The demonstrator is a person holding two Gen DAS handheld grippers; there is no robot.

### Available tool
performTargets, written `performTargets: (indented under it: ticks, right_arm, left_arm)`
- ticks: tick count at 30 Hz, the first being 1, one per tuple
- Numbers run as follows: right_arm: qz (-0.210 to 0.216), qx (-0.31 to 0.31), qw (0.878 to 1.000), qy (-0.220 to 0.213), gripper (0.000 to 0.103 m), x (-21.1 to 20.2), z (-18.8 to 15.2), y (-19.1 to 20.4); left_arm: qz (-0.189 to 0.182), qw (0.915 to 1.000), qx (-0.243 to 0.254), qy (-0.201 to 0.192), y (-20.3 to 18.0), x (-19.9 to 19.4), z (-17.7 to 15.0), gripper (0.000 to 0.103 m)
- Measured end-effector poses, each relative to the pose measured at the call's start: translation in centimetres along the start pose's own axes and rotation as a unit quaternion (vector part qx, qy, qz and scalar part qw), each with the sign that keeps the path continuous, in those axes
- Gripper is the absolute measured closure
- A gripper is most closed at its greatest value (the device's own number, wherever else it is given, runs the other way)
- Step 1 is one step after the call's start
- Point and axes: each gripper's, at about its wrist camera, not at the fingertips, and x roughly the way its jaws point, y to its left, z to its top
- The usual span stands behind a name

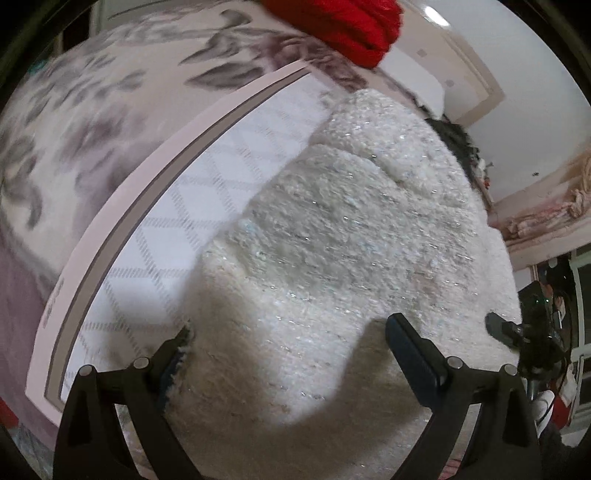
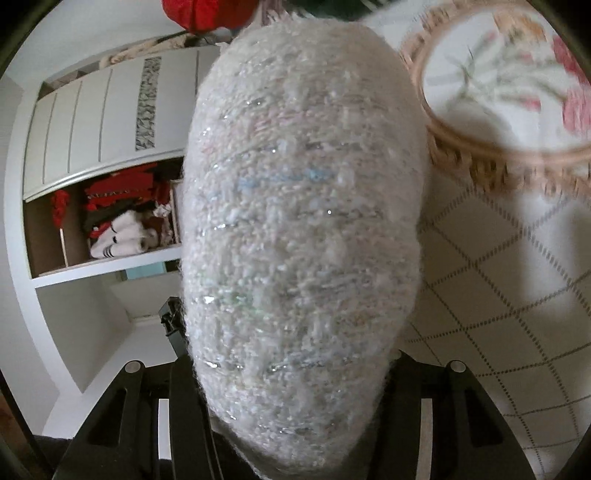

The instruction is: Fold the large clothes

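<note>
In the left wrist view, a floral bedspread point(image 1: 92, 122) fills the left side, and a white checked sheet point(image 1: 207, 206) with a pale border runs diagonally beside it. A fluffy white sweater point(image 1: 351, 240) shot with glittering threads lies spread on that sheet. The left gripper point(image 1: 291, 336) hovers over the sweater's near edge with its fingers point(image 1: 413, 354) spread wide, holding nothing. A red garment point(image 1: 351, 26) lies at the top.

In the right wrist view, an open wardrobe point(image 2: 103, 184) with red clothes stands at left. The right gripper point(image 2: 291, 384) has its fingers closed on a bunched length of the sweater point(image 2: 303, 221), which rises away from the camera. A round embroidered cushion point(image 2: 498, 85) lies at upper right.
</note>
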Motion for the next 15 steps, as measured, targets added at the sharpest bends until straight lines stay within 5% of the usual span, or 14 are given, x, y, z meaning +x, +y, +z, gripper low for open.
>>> performTargets:
  ticks: [5,15]
  right_arm:
    - [0.015,-0.009,0.999,-0.036,0.050,-6.9,5.1,2.6]
    - [0.018,-0.071,0.992,-0.106,0.050,-21.7,23.5,8.1]
  left_arm:
    - [-0.025,0.9992,0.026,-0.019,-6.7,0.6,6.4,0.007]
    - [-0.081,0.9912,0.092,-0.050,-20.5,7.5,22.4,0.007]
